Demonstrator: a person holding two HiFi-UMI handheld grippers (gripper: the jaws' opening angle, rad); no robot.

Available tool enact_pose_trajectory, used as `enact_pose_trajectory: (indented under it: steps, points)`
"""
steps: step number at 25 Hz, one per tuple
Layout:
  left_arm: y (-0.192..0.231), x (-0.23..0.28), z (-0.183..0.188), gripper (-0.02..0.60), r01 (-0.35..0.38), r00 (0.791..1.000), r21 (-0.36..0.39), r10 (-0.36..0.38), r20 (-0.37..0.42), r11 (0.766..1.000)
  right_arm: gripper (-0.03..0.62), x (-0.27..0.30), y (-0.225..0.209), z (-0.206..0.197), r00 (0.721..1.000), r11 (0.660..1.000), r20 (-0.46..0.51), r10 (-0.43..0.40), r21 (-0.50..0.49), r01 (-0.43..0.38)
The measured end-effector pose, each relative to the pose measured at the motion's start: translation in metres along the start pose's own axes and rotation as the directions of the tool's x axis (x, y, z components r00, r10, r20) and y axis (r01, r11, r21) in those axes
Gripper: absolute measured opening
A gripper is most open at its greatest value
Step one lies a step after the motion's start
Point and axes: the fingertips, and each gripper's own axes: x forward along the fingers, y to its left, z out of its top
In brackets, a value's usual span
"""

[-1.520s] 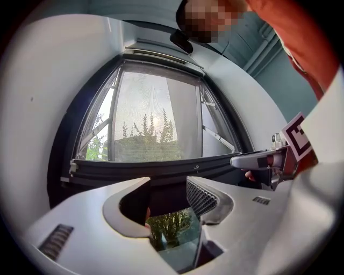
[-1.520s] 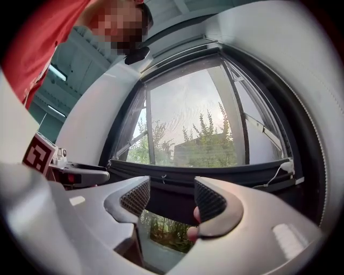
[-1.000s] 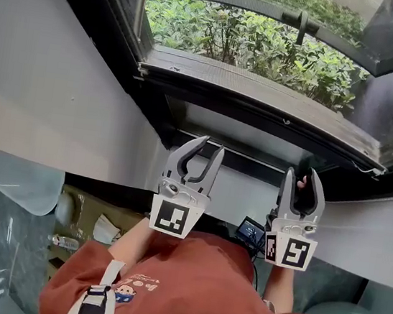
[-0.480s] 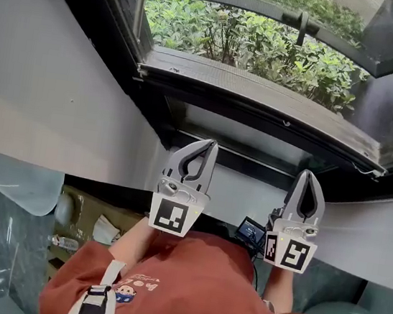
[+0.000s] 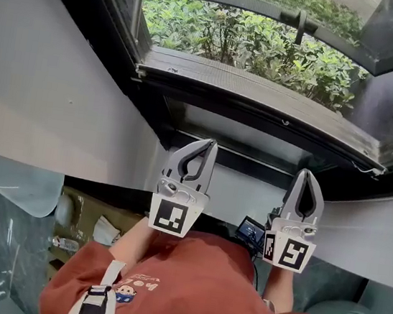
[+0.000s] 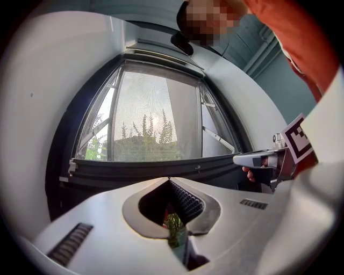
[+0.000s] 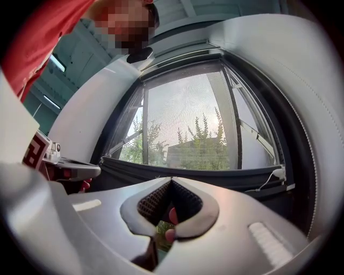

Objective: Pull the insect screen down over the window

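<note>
Left hand-held gripper [image 5: 212, 142] [image 6: 169, 179]: jaws closed tip to tip, pad on pad, holding no object. It points at the window [image 5: 261, 109] [image 6: 64, 139], low, toward its left half.

Right hand-held gripper [image 5: 308, 173] [image 7: 171, 180]: same state, jaws shut on themselves, low by the window's right half. A fingertip [image 7: 173, 216] of the person shows thru the hole behind the pads.

Both tips are near the window's btm frame; can't tell if they touch it. Each hand-held gripper shows side-on in the other's view, approx. level w/ the window's btm edge.

Insect screen [image 6: 153, 107] [image 7: 188, 107]: in both gripper views a fine mesh ripple lies across the window opening, w/ sky & shrubs hazy behind it. A dark bar [image 6: 161, 167] runs along the window's lower edge. Can't tell if it's the screen's pull bar or part of the frame. In the head view the mesh can't be made out.

Shrubs [image 5: 257, 38] stand outside the window, green & dense. The sash [image 5: 388, 34] is swung outward at the window's top right. White wall [image 5: 40, 80] is beside the window. The person's orange-red shirt [image 5: 186, 282] is below it.
</note>
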Motion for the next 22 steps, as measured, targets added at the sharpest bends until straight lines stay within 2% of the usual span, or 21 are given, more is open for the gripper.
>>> enact_pose_trajectory:
  steps: [17,22]
  points:
    - [0.0015,-0.0003,-0.0002,0.005,-0.007,1.000,0.005,0.007,0.005,1.000,0.009,-0.0018,-0.0002,-0.0025,1.000,1.000,-0.010,-0.003,-0.019,0.003]
    - [0.0054,-0.0005,0.0002,0.005,-0.034,0.999,-0.005,0.034,0.000,0.999,0.009,-0.0023,-0.0010,-0.0009,1.000,1.000,-0.008,-0.009,-0.022,0.009]
